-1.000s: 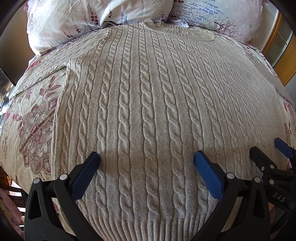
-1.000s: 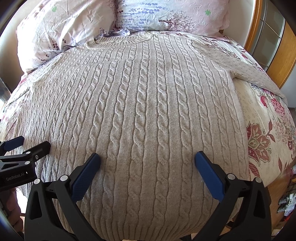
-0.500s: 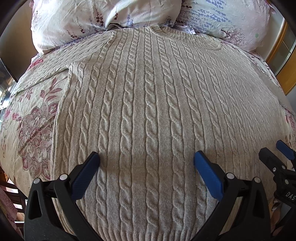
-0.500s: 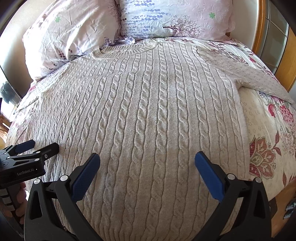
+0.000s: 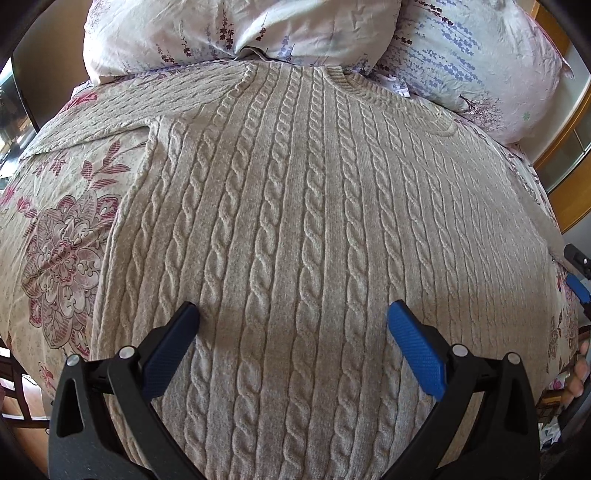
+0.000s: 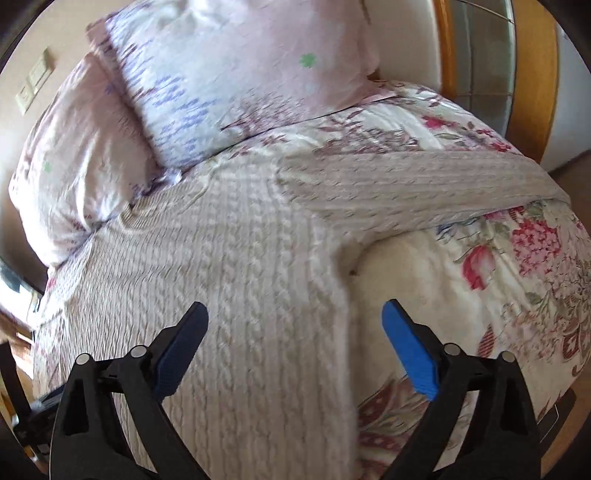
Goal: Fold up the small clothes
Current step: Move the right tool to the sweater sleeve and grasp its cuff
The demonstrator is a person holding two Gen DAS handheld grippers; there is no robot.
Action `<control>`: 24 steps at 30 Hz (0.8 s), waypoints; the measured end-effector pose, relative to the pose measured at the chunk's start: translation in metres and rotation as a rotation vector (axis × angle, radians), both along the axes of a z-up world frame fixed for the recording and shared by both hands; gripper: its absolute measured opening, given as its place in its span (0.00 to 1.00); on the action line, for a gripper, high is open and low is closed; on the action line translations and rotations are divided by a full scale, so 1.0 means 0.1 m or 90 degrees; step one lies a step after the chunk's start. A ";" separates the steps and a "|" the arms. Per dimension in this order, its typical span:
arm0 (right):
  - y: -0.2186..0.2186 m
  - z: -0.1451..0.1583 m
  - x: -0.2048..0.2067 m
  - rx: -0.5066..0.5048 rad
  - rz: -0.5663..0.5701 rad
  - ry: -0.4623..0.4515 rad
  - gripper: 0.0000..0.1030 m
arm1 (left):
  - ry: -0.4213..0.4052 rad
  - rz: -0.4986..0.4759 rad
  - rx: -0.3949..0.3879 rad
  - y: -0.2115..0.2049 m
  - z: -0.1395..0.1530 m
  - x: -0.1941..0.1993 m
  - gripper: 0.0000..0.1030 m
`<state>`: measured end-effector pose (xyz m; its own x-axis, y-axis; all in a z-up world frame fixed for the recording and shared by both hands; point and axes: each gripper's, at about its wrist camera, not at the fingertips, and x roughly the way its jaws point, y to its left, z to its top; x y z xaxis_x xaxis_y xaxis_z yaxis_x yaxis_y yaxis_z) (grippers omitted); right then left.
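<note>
A beige cable-knit sweater [image 5: 303, 229] lies flat, front up, on a floral bedspread [image 5: 55, 236], collar toward the pillows. My left gripper [image 5: 291, 321] is open and empty above the sweater's lower middle. My right gripper [image 6: 295, 317] is open and empty above the sweater's right side edge [image 6: 258, 295], near the armpit. The right sleeve [image 6: 424, 184] stretches out to the right across the bedspread [image 6: 517, 295]. The right gripper also shows at the right edge of the left wrist view [image 5: 578, 273]. The right wrist view is motion-blurred.
Two pale floral pillows [image 5: 258, 29] [image 6: 240, 81] lie at the head of the bed. A wooden frame with glass [image 6: 480, 55] stands at the far right. The bed's edge drops off at the right [image 6: 561, 387]. A wall switch plate [image 6: 35, 81] is at the upper left.
The right gripper has swung sharply right, from over the sweater's body to its right edge and sleeve. The left gripper has drifted slightly left. Both stay open.
</note>
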<state>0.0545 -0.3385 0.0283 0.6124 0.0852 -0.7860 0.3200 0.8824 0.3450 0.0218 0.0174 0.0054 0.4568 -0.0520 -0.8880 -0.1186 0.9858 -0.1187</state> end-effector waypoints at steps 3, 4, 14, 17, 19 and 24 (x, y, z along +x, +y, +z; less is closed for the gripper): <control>-0.65 -0.04 0.05 0.076 -0.103 -0.001 0.67 | 0.002 0.007 0.007 -0.01 0.00 -0.01 0.98; -0.86 -0.07 0.04 0.107 -0.139 -0.004 0.64 | 0.004 0.009 0.011 -0.01 -0.01 -0.01 0.98; -2.32 -0.57 -0.26 0.340 -0.437 -0.019 0.31 | 0.016 0.037 0.057 -0.09 -0.05 -0.03 0.98; -2.46 -0.62 -0.28 0.336 -0.467 -0.017 0.31 | 0.017 0.046 0.071 -0.12 -0.05 -0.03 0.98; -2.52 -0.62 -0.28 0.323 -0.479 -0.015 0.31 | 0.015 0.054 0.071 -0.11 -0.05 -0.03 0.98; -2.70 -0.67 -0.33 0.324 -0.512 -0.025 0.30 | 0.012 0.067 0.074 -0.12 -0.05 -0.03 0.98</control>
<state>0.0216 -0.6085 -0.0384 0.6619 -0.0464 -0.7482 0.7457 0.1435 0.6507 0.0188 0.0056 0.0001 0.4371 0.0996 -0.8939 -0.2237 0.9747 -0.0008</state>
